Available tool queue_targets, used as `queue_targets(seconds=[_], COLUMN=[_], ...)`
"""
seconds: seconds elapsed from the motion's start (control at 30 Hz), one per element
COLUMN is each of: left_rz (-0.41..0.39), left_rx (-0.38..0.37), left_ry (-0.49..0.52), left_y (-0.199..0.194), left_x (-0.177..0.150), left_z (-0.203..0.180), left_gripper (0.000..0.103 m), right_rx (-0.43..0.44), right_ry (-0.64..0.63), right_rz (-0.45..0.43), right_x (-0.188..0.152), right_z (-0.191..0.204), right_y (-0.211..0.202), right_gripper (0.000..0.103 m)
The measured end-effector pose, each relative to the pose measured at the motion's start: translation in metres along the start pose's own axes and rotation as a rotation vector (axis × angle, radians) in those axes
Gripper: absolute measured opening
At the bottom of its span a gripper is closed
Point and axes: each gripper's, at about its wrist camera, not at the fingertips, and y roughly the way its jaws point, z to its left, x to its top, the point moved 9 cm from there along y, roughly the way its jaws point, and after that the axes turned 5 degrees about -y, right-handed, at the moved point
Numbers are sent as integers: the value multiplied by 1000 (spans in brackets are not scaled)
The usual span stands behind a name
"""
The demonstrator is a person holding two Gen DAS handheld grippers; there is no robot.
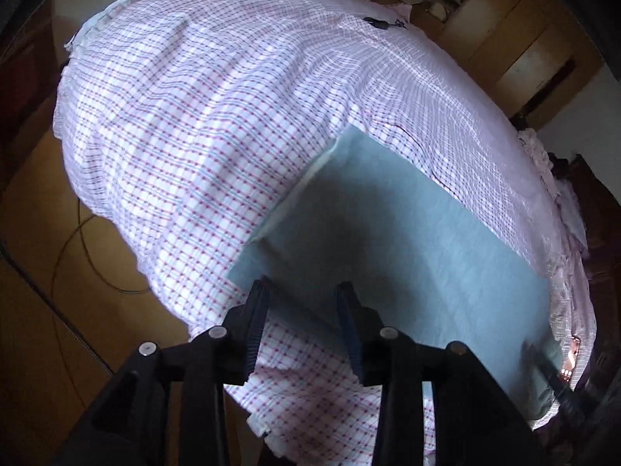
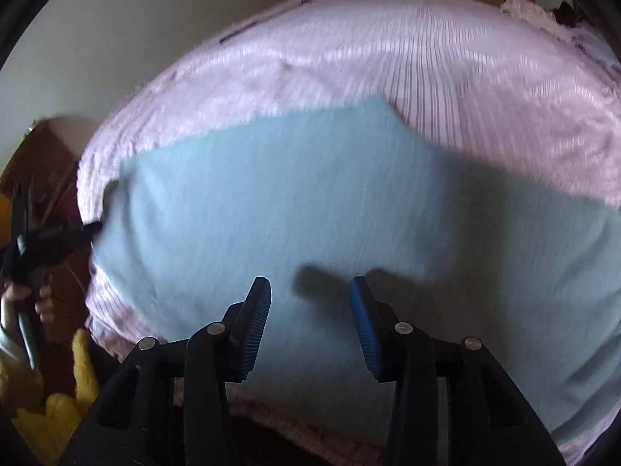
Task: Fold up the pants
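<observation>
The light blue pants (image 1: 388, 240) lie flat on a bed with a pink and blue checked sheet (image 1: 202, 116). My left gripper (image 1: 304, 291) is open and empty, just above the near left corner of the pants. In the right wrist view the pants (image 2: 295, 202) fill the middle, blurred by motion. My right gripper (image 2: 310, 285) is open and empty above the cloth, its shadow falling on it. The left gripper shows at the far left edge of the right wrist view (image 2: 91, 227), by the pants' end.
The bed's edge drops to a wooden floor (image 1: 46, 272) with a cable on the left. Wooden cabinets (image 1: 504, 39) stand behind the bed. A small dark object (image 1: 378, 22) lies on the far sheet. A yellow object (image 2: 58, 400) sits at lower left.
</observation>
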Motion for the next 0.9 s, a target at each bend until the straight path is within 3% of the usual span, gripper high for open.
queue_targets(seconds=[0.27, 0.33, 0.4, 0.53, 0.67, 0.77, 0.9], left_rz=[-43, -62, -84, -126, -111, -82, -63], left_rx=[-15, -16, -6, -16, -17, 22, 152], left_ry=[-49, -47, -26, -37, -51, -39, 64], left_y=[19, 18, 16, 0, -1, 12, 30], left_x=[15, 16, 17, 21, 23, 15, 5], left_z=[-1, -1, -2, 6, 15, 22, 25], left_gripper=[37, 27, 4, 3, 3, 3, 8], right_rx=[21, 27, 33, 34, 30, 22, 12], right_ry=[10, 13, 13, 25, 66, 109, 165], right_rz=[-2, -1, -5, -27, -39, -41, -55], right_x=[-8, -8, -7, -5, -3, -7, -18], right_z=[-1, 0, 0, -7, -22, -37, -58], right_y=[-1, -1, -3, -14, -20, -25, -42], right_gripper=[36, 36, 36, 38, 42, 43, 43])
